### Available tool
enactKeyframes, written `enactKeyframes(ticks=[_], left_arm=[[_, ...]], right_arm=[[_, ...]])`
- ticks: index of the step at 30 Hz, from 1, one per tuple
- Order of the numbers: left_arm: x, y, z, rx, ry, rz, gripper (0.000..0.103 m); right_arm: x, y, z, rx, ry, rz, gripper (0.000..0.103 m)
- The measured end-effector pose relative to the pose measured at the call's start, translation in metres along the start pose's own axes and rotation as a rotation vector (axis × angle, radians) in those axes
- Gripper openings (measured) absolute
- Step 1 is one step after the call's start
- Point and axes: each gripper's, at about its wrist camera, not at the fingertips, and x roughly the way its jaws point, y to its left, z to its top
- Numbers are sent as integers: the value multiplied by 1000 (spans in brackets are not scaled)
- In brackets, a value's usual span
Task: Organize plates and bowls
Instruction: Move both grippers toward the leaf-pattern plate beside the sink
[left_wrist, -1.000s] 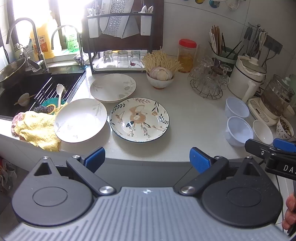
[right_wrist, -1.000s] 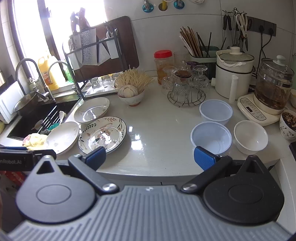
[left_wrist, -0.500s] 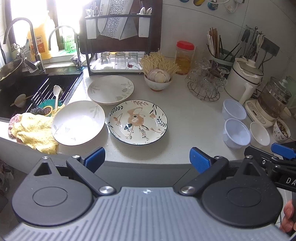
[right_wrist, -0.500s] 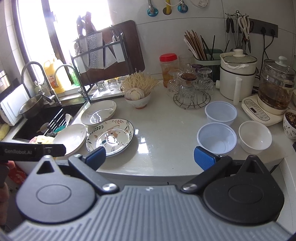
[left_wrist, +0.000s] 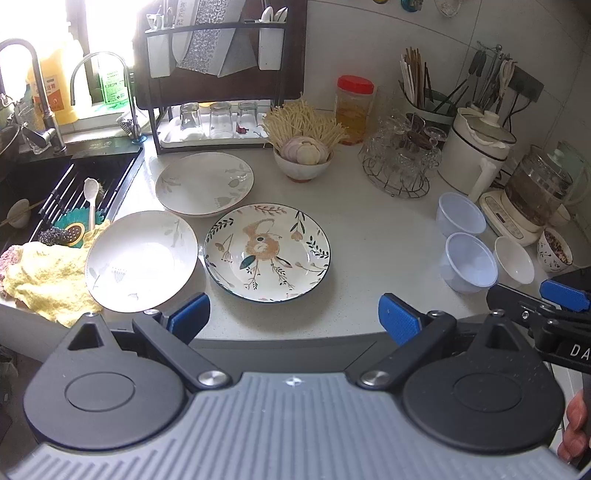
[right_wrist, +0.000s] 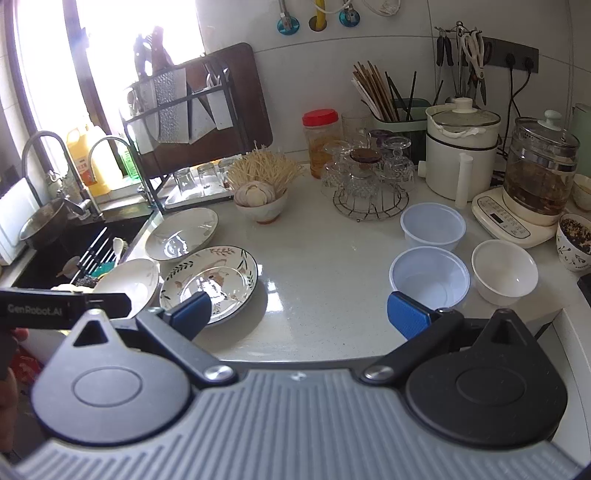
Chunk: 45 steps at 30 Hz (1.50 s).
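Both hand-held grippers have drawn nearer to the bench since a second ago, so the crockery now looms larger in each view; nothing on the bench has shifted. The left hand-held gripper (left_wrist: 293, 314) hangs over the front edge with its blue fingers spread wide and empty, facing the floral plate (left_wrist: 266, 252). Just left of that plate, near the front edge, lies a white plate (left_wrist: 141, 260) whose rim rests on a yellow cloth (left_wrist: 44, 278) beside the sink (left_wrist: 70, 192). A third plate with a grey leaf pattern (left_wrist: 204, 183) sits behind them, towards the dish rack (left_wrist: 218, 110). The right hand-held gripper (right_wrist: 299, 312) is likewise spread and holds nothing, poised at the front edge between the floral plate (right_wrist: 209, 282) and the bowls. Toward the right end of the bench stand two translucent plastic bowls, a nearer bowl (right_wrist: 429, 281) and a farther bowl (right_wrist: 433, 227), with a small white bowl (right_wrist: 504, 272) just beside the nearer one. A bowl of garlic and enoki mushrooms (right_wrist: 261, 199) stands further back, near a wire stand of glasses (right_wrist: 369, 184).
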Motion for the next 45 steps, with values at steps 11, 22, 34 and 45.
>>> enactKeyframes(ticks=[11, 22, 34, 45], left_arm=[[12, 37, 32, 34, -2, -26, 99], [34, 72, 53, 49, 6, -60, 99], [56, 120, 76, 90, 3, -92, 99], [76, 179, 98, 102, 45, -112, 99]], right_arm=[[10, 34, 11, 33, -3, -6, 103], [28, 72, 18, 1, 10, -39, 103], [58, 120, 26, -24, 25, -56, 103], [88, 166, 37, 34, 28, -79, 103]])
